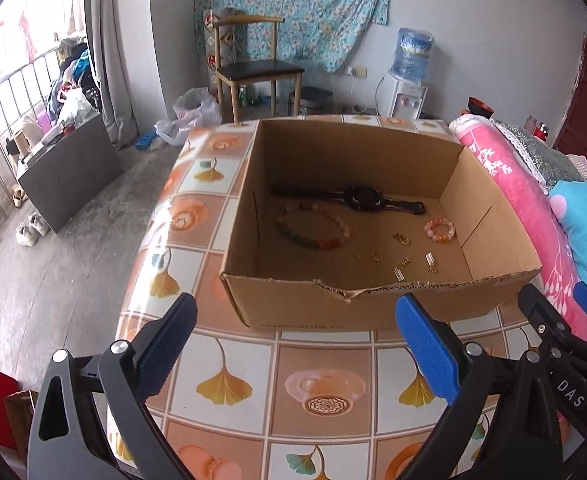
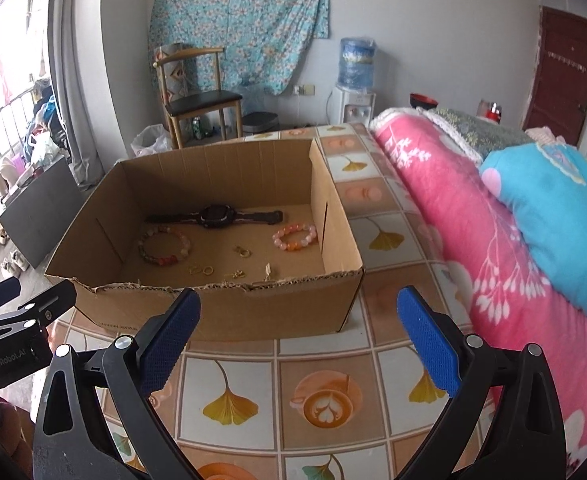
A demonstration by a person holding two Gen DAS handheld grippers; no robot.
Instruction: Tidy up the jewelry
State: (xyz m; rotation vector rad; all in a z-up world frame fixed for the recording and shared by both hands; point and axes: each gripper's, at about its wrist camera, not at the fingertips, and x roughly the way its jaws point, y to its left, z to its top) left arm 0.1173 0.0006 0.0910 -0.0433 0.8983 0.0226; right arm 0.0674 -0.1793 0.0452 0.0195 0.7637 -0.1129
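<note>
An open cardboard box (image 1: 293,304) (image 2: 277,308) stands on the tiled table. Inside lie a black watch (image 1: 363,197) (image 2: 217,216), a large multicolour bead bracelet (image 1: 313,227) (image 2: 164,246), a small pink-orange bead bracelet (image 1: 439,230) (image 2: 295,237) and several small gold pieces (image 1: 401,239) (image 2: 243,251). My left gripper (image 1: 295,312) hovers open in front of the box's near wall, holding nothing. My right gripper (image 2: 299,308) is open too, at the box's near right corner. The right gripper's body (image 1: 549,320) shows at the left view's right edge.
The table (image 1: 325,392) (image 2: 325,380) carries a ginkgo and coffee-cup patterned cover. Pink and blue bedding (image 1: 533,208) (image 2: 493,208) runs along its right side. Beyond stand a wooden chair (image 1: 253,68), a water dispenser (image 1: 409,76) and plastic bags (image 1: 189,116) on the floor.
</note>
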